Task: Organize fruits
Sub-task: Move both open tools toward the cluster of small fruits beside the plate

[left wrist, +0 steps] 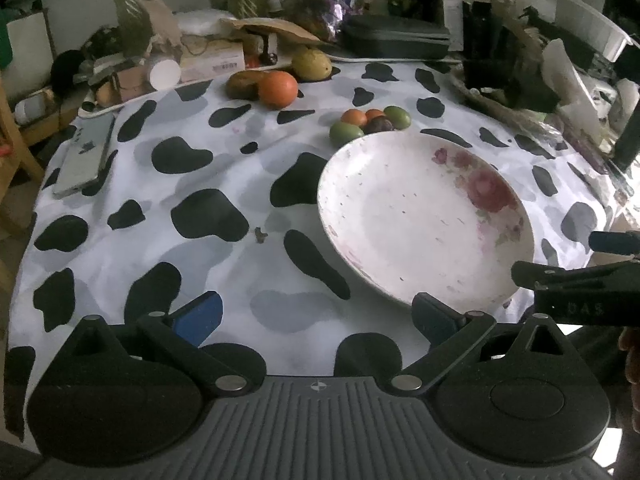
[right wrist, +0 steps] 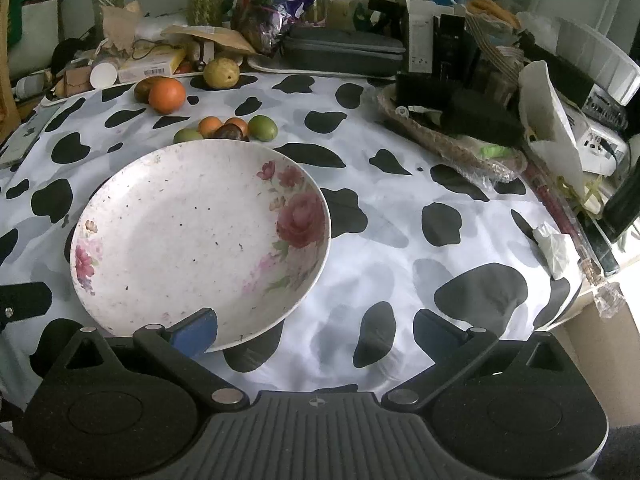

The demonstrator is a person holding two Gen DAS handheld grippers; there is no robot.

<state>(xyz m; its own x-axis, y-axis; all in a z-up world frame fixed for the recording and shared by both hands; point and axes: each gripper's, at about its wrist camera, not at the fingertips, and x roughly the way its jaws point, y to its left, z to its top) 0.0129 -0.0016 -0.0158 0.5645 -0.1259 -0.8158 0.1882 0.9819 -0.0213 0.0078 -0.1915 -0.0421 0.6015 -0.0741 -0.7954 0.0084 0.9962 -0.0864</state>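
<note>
A white plate with pink roses (left wrist: 404,216) (right wrist: 184,240) sits empty on the cow-print cloth. Behind it lies a cluster of small fruits (left wrist: 370,122) (right wrist: 226,128): green, orange and one dark. Further back are a large orange (left wrist: 278,89) (right wrist: 167,95), a brownish fruit (left wrist: 242,84) and a yellow-green fruit (left wrist: 312,64) (right wrist: 221,73). My left gripper (left wrist: 316,316) is open and empty at the near edge, left of the plate. My right gripper (right wrist: 316,324) is open and empty, its left finger (right wrist: 196,330) by the plate's near rim. It also shows at the left wrist view's right edge (left wrist: 576,280).
A phone (left wrist: 86,156) lies at the cloth's left edge. A dark zip case (left wrist: 396,40) (right wrist: 344,50), boxes, bags and jars crowd the back. A woven tray with dark items (right wrist: 452,128) and white plastic pieces (right wrist: 552,120) stand on the right.
</note>
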